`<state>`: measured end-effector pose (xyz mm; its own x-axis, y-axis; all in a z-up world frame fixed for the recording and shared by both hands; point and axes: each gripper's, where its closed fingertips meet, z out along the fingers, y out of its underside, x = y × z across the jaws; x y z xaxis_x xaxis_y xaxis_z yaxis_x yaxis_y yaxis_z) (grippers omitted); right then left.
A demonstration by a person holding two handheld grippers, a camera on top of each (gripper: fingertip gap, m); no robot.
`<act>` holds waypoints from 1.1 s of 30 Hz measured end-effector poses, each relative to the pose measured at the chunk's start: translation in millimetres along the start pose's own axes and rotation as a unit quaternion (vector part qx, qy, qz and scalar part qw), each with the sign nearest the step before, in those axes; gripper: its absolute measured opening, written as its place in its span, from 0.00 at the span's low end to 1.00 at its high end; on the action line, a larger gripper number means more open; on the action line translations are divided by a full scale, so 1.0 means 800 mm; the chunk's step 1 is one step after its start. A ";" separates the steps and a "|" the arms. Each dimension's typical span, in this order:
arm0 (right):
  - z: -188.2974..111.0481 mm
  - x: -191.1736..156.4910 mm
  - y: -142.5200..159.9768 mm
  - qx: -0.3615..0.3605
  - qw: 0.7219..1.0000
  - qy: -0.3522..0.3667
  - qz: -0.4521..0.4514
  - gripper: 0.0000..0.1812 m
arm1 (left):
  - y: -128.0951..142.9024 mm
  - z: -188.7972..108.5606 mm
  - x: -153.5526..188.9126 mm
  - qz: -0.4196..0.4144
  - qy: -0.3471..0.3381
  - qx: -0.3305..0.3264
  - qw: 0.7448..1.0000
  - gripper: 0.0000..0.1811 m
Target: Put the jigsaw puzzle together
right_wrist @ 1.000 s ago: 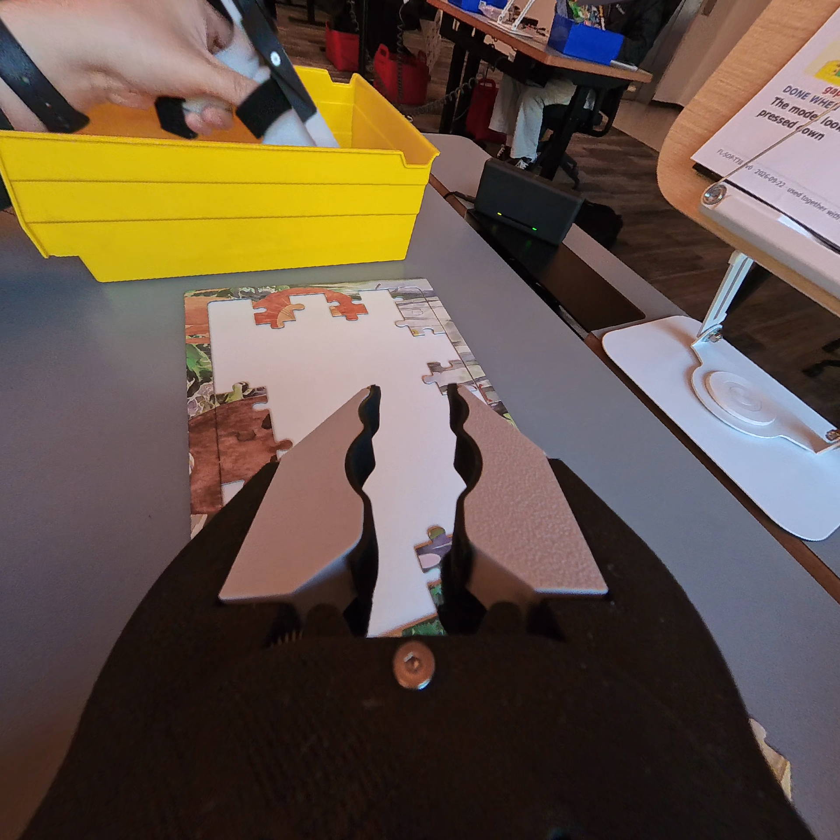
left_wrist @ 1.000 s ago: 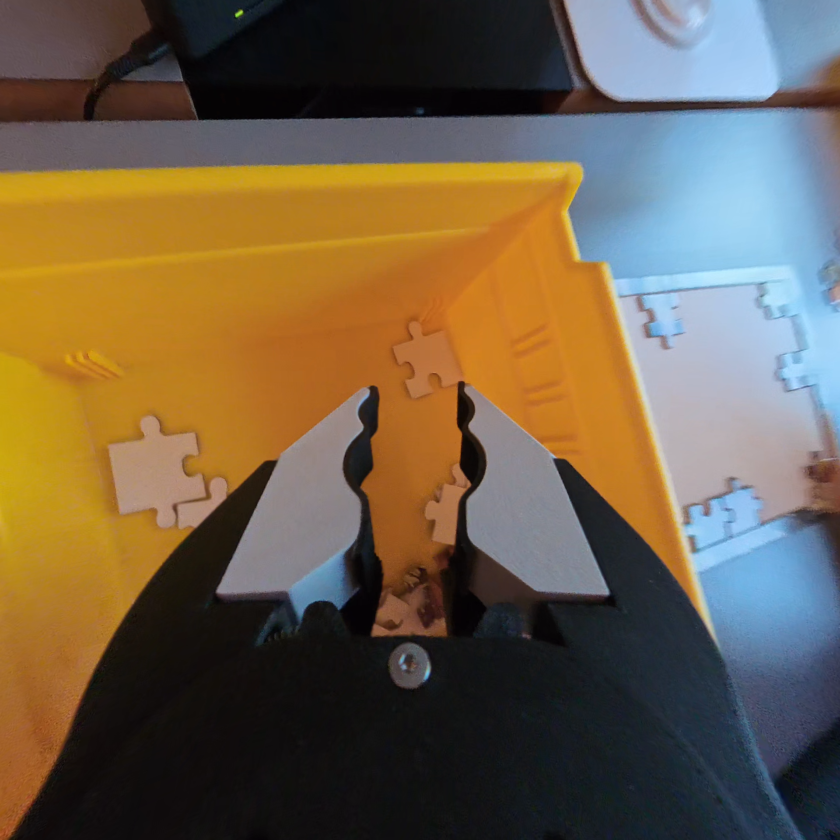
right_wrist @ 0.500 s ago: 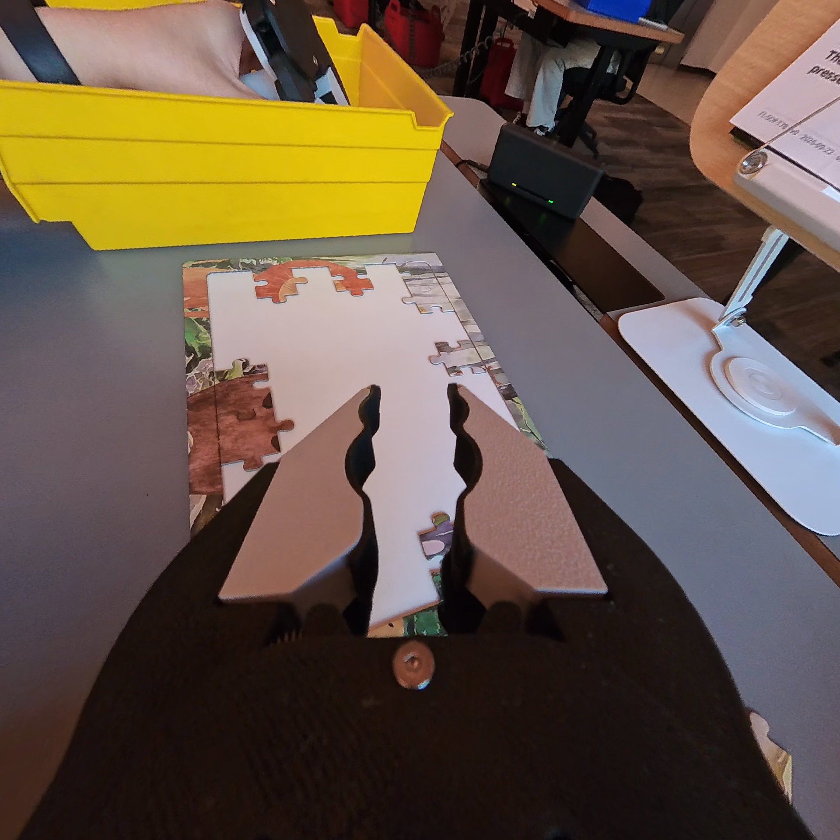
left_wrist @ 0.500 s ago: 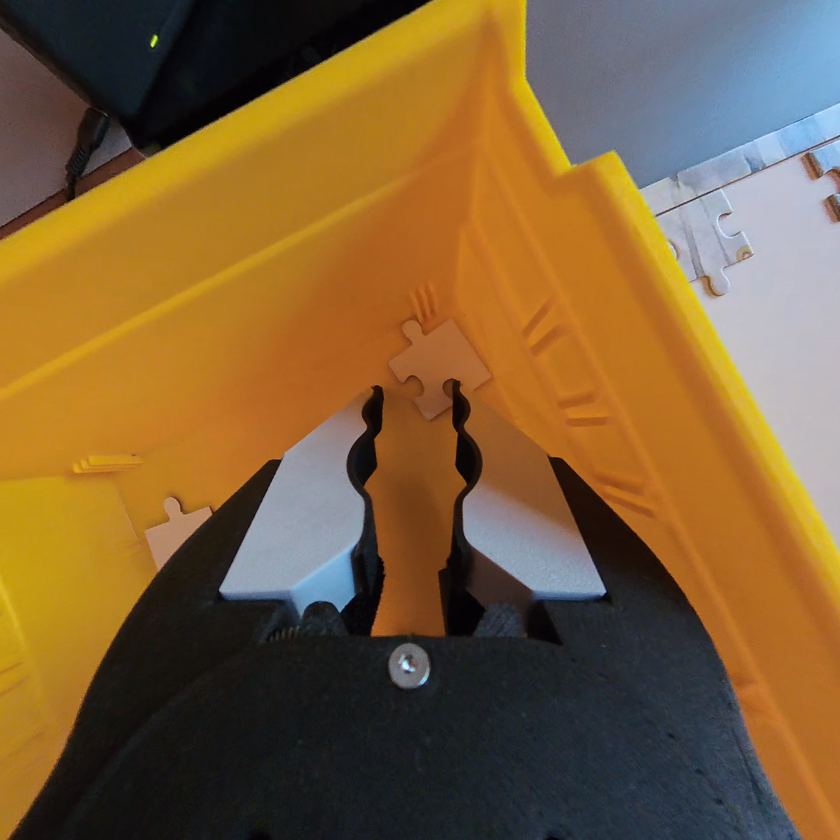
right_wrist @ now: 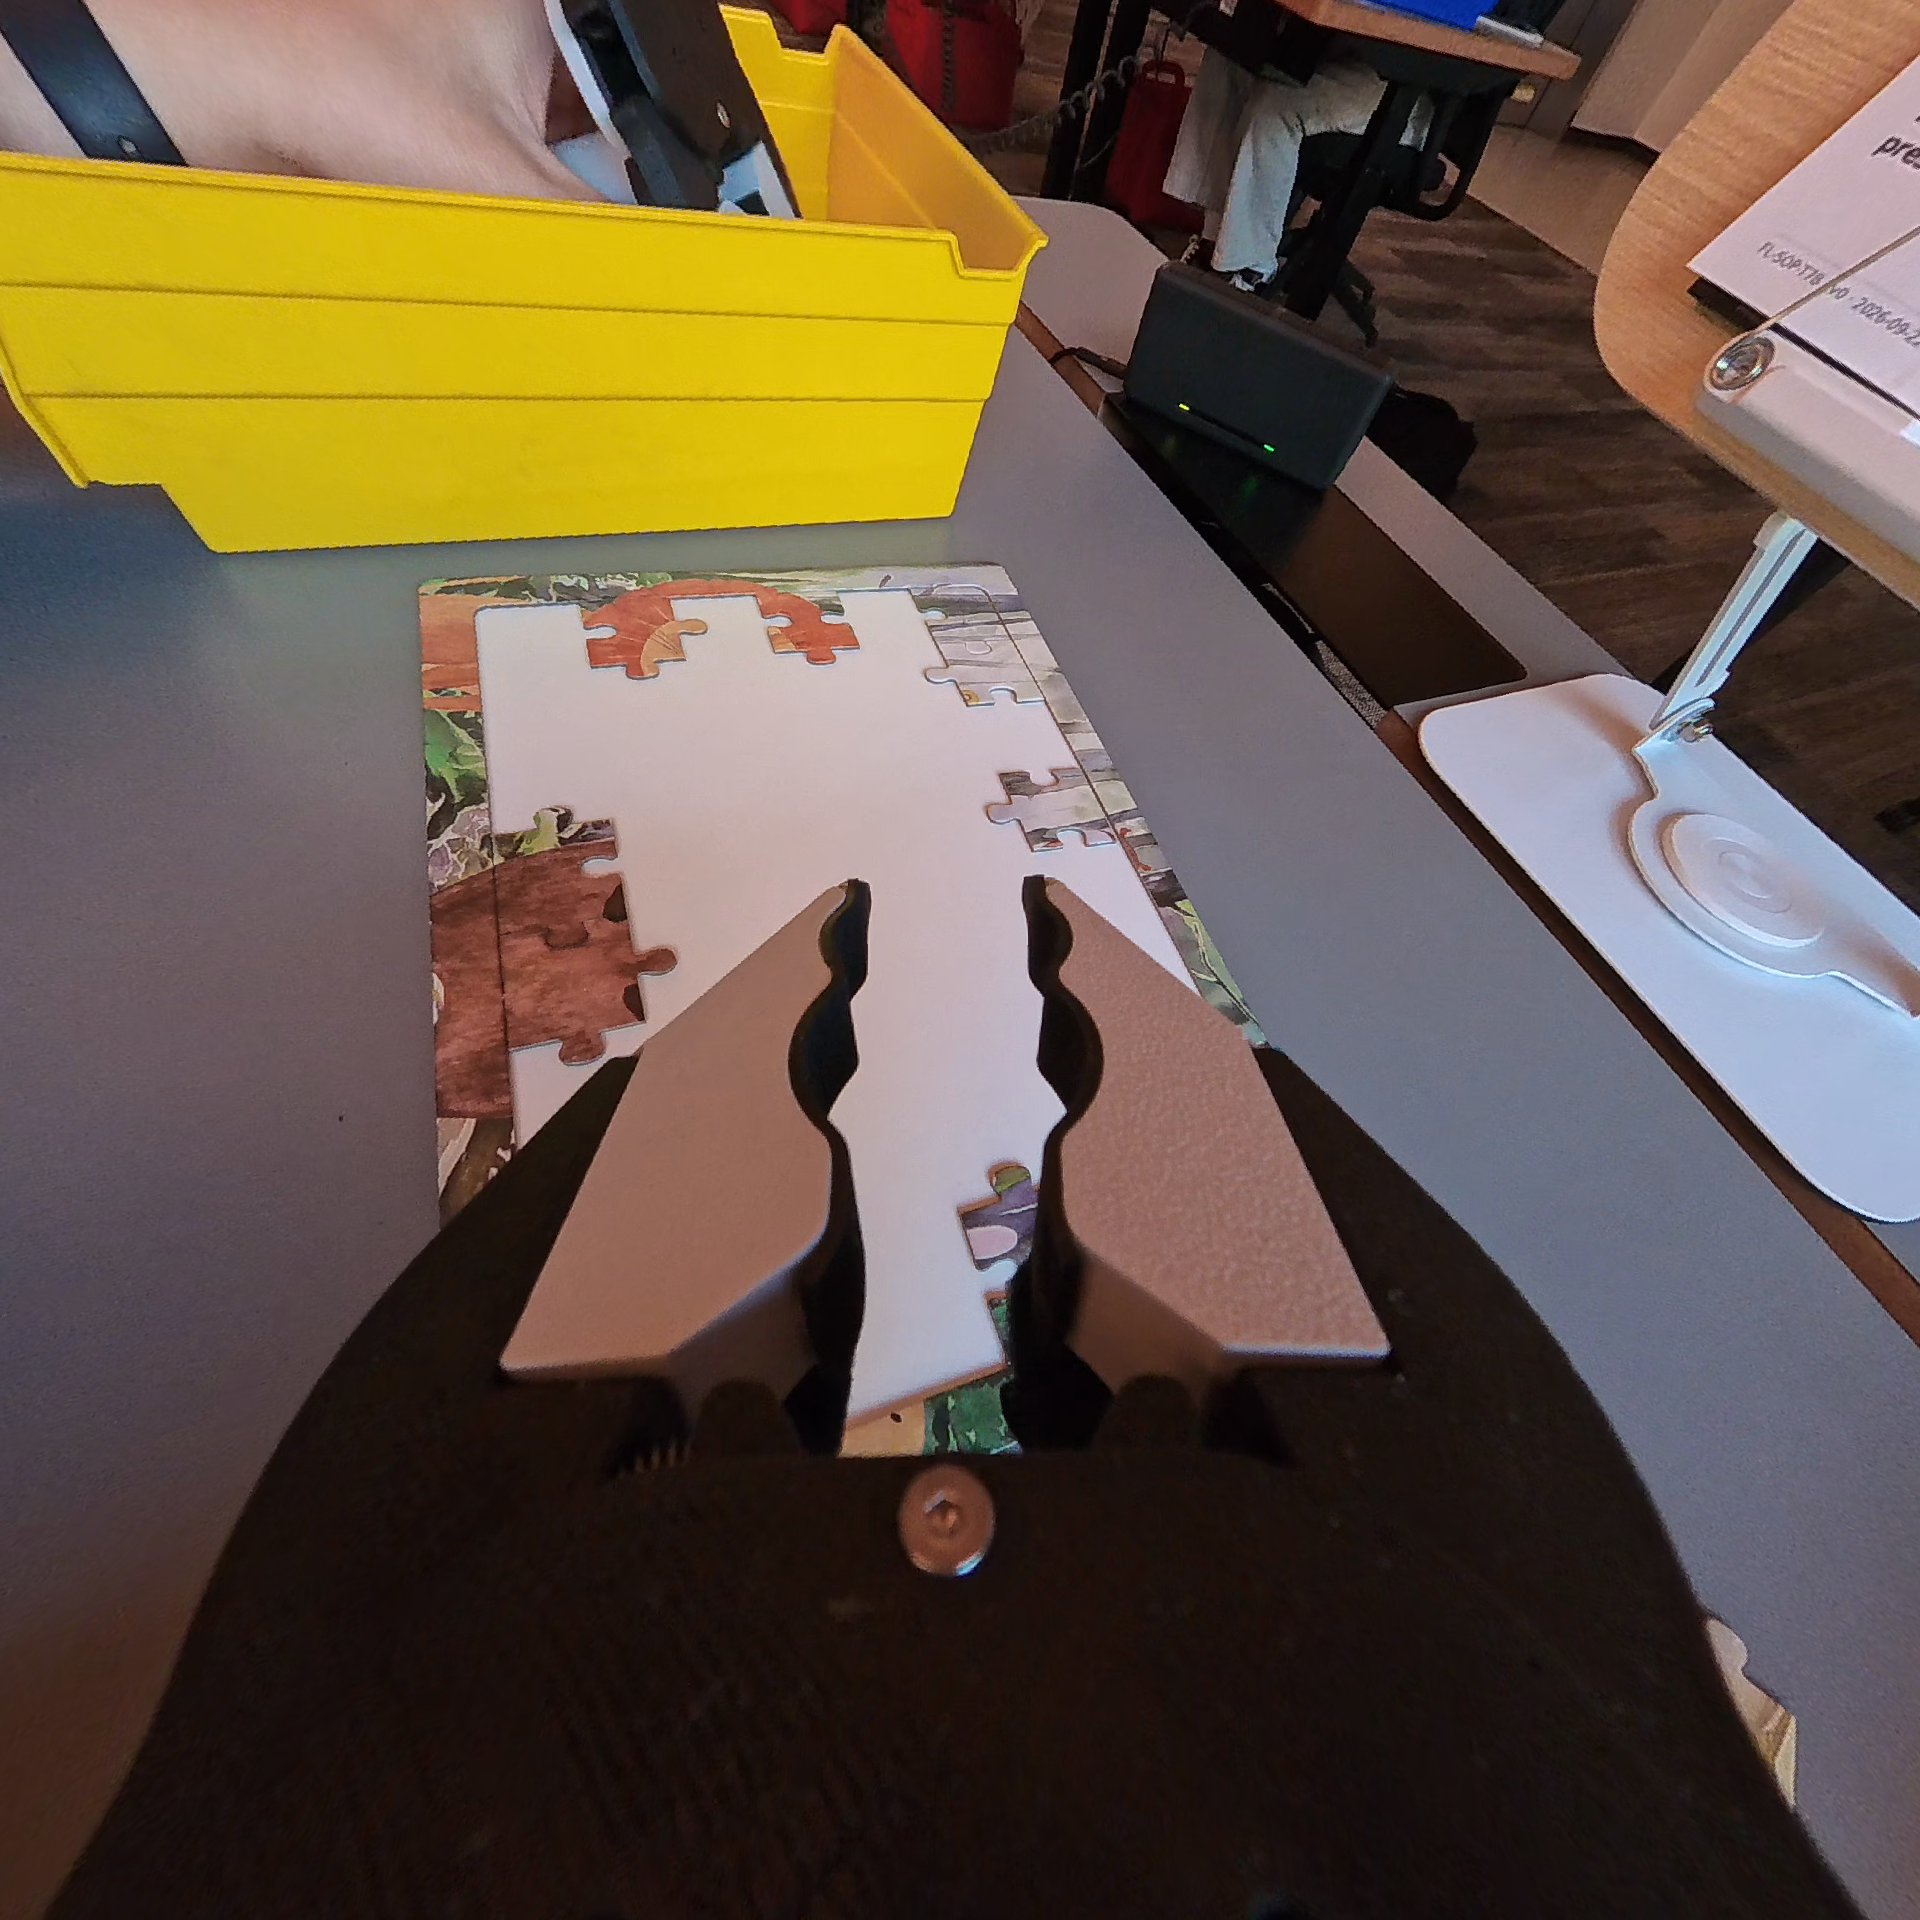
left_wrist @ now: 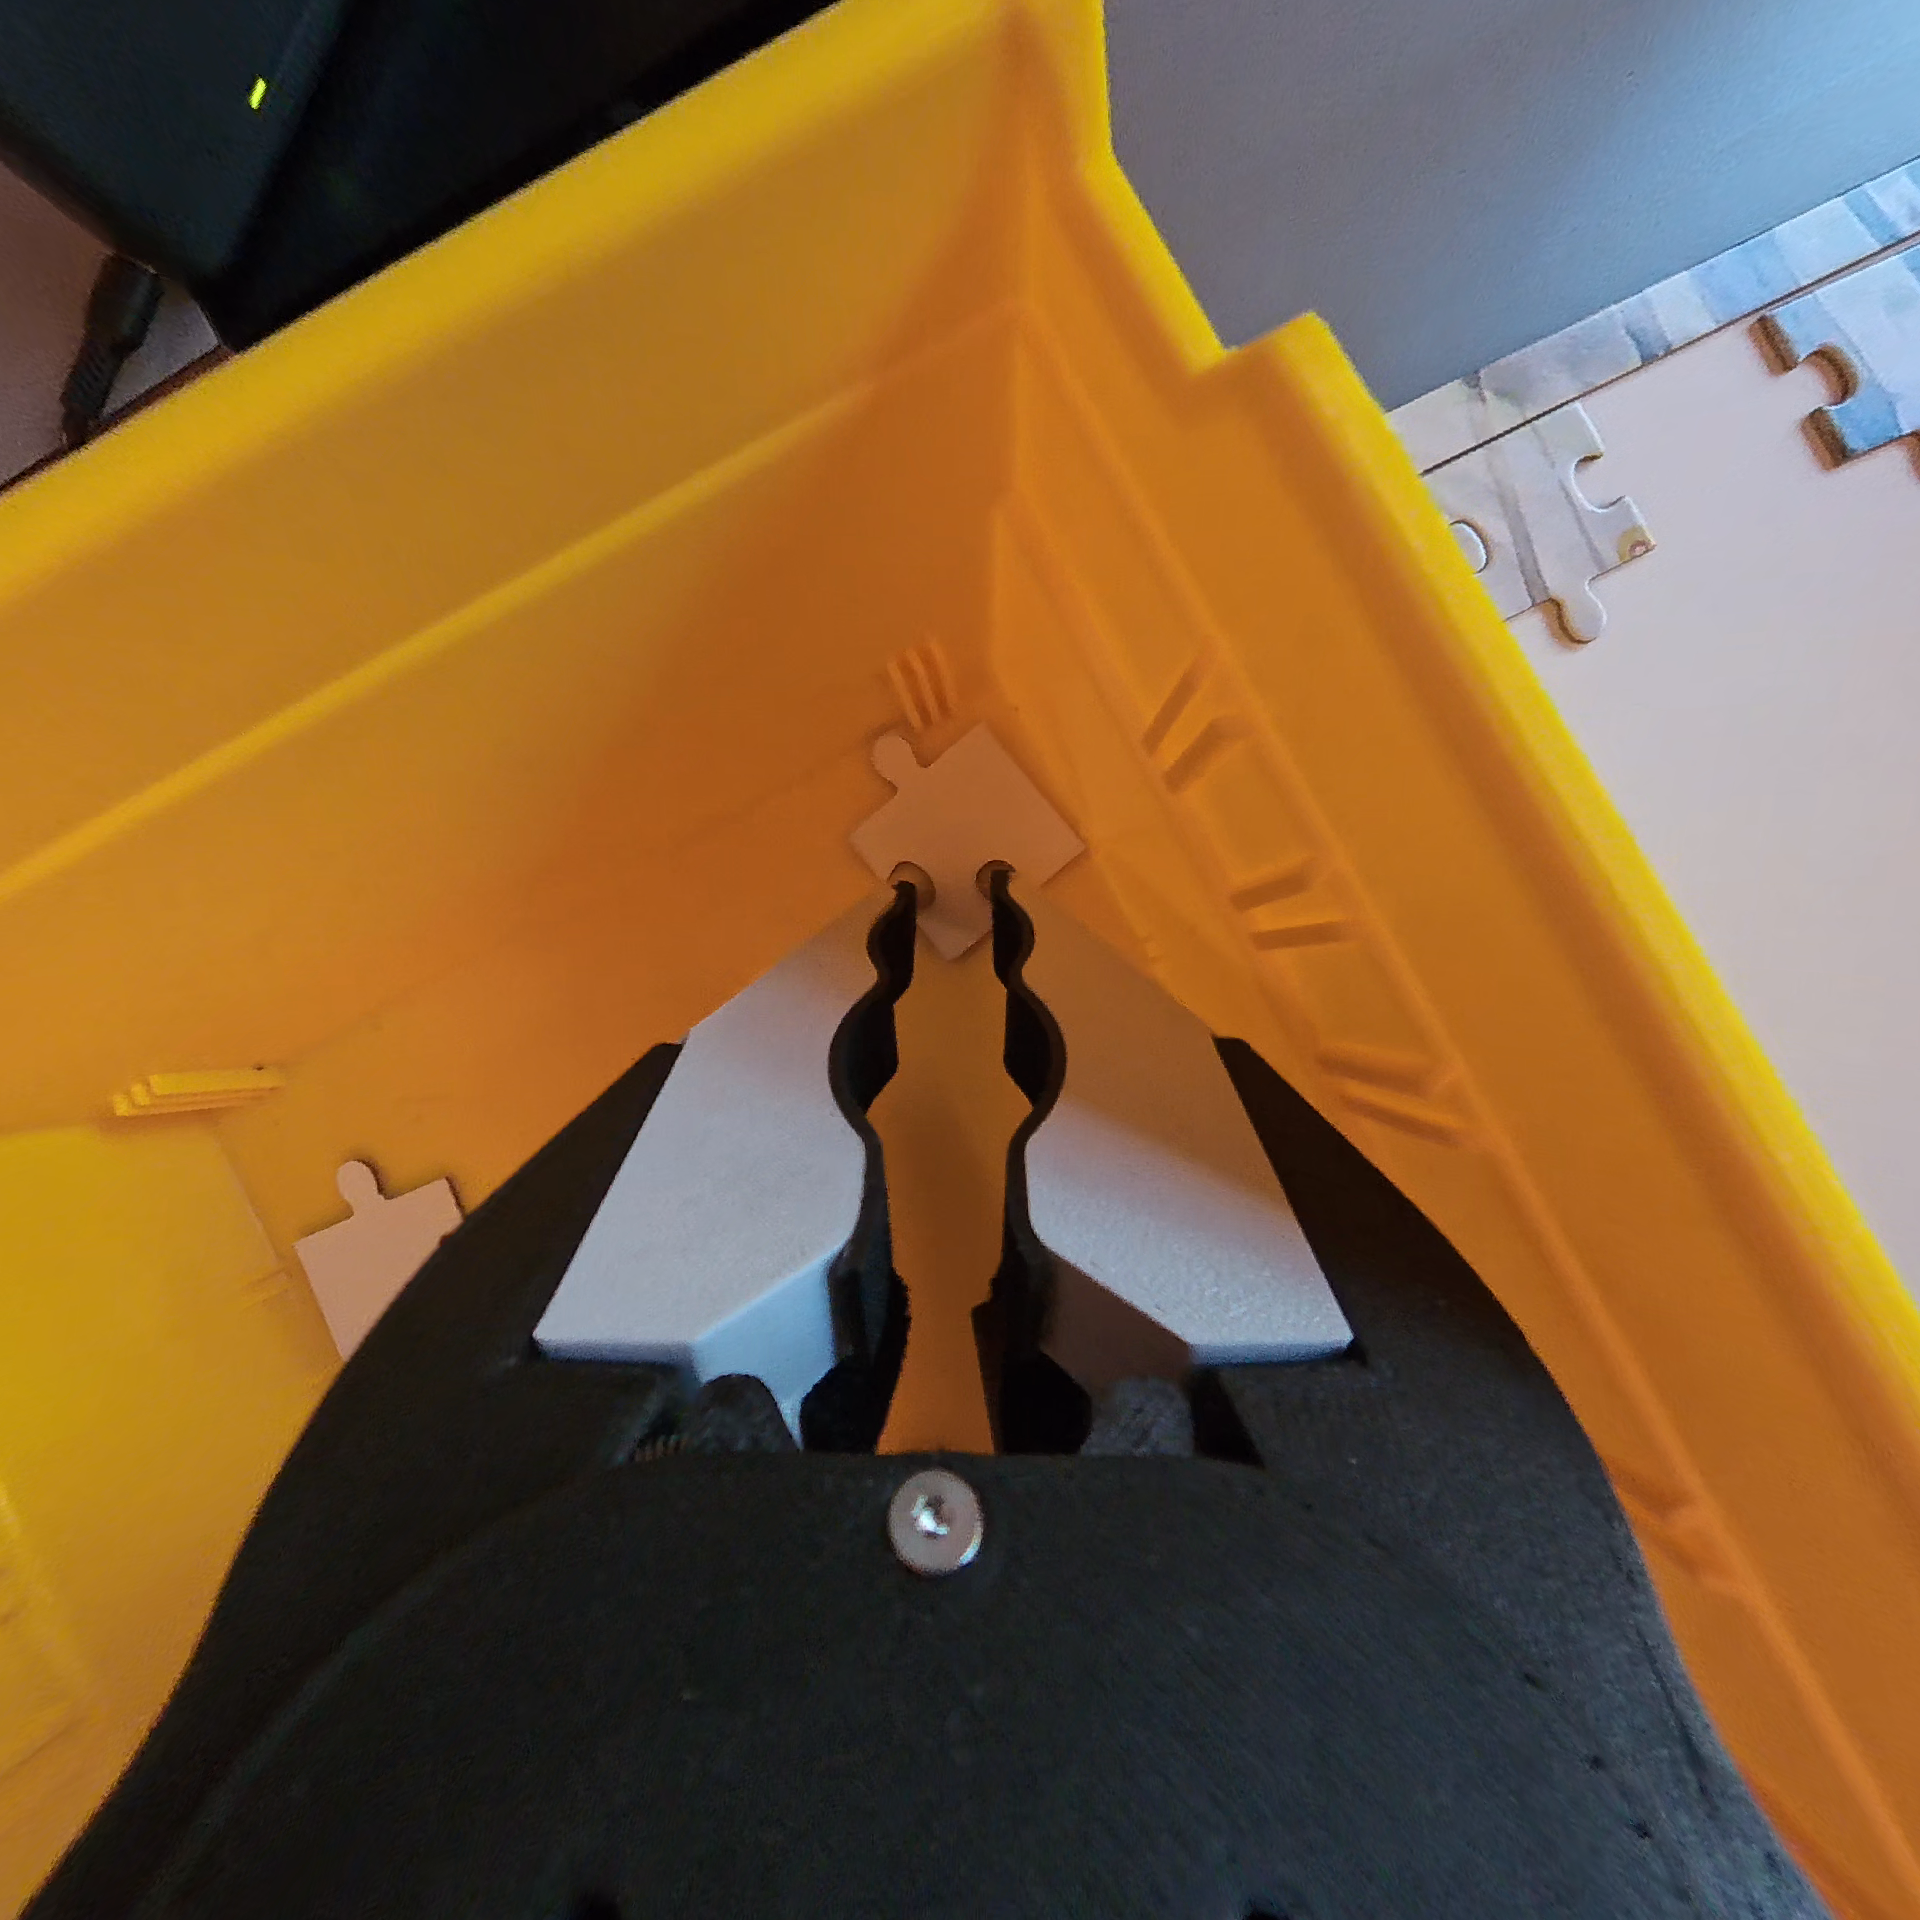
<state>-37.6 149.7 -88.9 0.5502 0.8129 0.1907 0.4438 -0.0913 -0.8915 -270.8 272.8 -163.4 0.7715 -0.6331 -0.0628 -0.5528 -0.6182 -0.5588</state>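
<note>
A white, face-down puzzle piece point(left_wrist: 966, 821) lies in the far corner of the yellow bin point(left_wrist: 623, 468). My left gripper point(left_wrist: 951, 883) is down in the bin. Its jaws are drawn in, and the tips press on either side of the piece's near corner. A second face-down piece point(left_wrist: 364, 1257) lies at the left. My right gripper point(right_wrist: 945, 888) is open and empty above the puzzle board point(right_wrist: 769, 790). The board has placed pieces along its edges and a bare white middle. The bin point(right_wrist: 520, 364) stands behind the board, with a hand point(right_wrist: 343, 94) inside it.
A black device point(right_wrist: 1247, 384) with green lights sits past the grey table's right edge. A white stand base point(right_wrist: 1662, 883) is at the right. A loose piece point(right_wrist: 1756, 1745) pokes out beside my right gripper body. The board corner also shows in the left wrist view point(left_wrist: 1714, 779). The grippers' ends are close to 30 cm from one another.
My left gripper moved forward into the bin's corner and its jaws narrowed onto the white piece. My right gripper dipped slightly and stayed open over the board.
</note>
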 end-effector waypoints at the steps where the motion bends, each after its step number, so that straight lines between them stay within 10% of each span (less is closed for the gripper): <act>1: 0.000 0.000 0.000 0.000 1.000 0.000 0.000 0.17 | 0.002 -0.001 0.000 -0.002 0.002 -0.003 1.000 0.06; 15: 0.001 -0.004 0.000 -0.001 1.000 -0.006 -0.003 0.17 | -0.021 -0.073 -0.020 -0.043 0.019 0.064 0.997 0.03; 23: -0.002 -0.008 -0.051 0.049 0.993 0.057 -0.093 0.20 | -0.108 -0.181 0.085 0.033 0.154 0.215 0.964 0.03; 33: 0.011 -0.044 -0.090 0.021 0.902 0.212 -0.376 0.21 | -0.101 -0.170 0.208 0.213 0.123 0.111 0.963 0.03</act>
<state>-94.7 132.7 -35.0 0.3299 0.3410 0.8803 0.7820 0.4237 -0.4572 -140.7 154.0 -16.5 0.3756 -0.9157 -0.1428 -0.7013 -0.1801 -0.6898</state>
